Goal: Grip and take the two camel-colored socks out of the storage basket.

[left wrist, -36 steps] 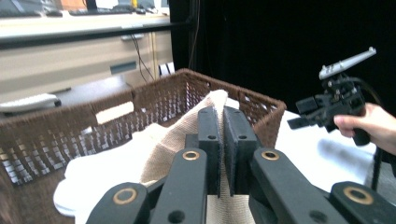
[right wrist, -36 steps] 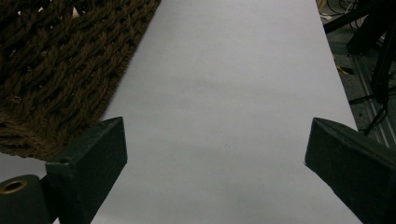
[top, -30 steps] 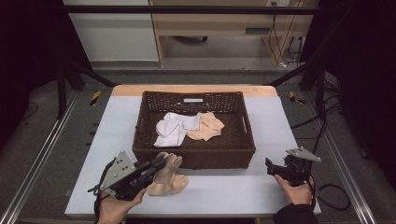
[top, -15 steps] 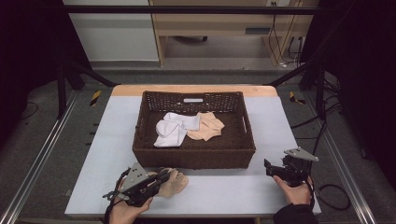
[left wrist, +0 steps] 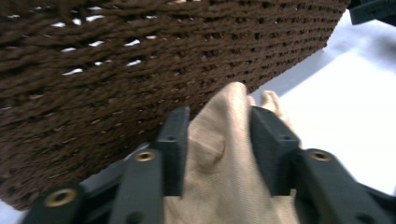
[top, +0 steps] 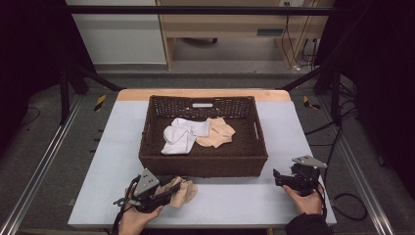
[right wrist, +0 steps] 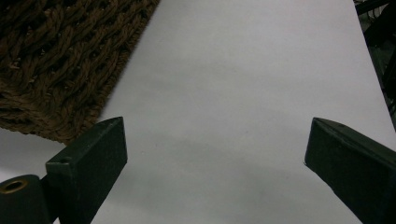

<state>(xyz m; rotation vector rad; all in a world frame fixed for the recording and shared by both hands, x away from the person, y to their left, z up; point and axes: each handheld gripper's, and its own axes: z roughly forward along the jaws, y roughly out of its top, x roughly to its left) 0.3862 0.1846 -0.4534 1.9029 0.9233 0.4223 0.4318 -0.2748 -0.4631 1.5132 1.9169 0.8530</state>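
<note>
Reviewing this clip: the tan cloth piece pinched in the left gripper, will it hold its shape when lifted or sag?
The tan fabric piece bunches into soft folds between the jaws of the left gripper, so it will probably droop. It looks thin and likely light. Its woven surface seems unlikely to slip, though the part lying on the pale table may drag.
</note>
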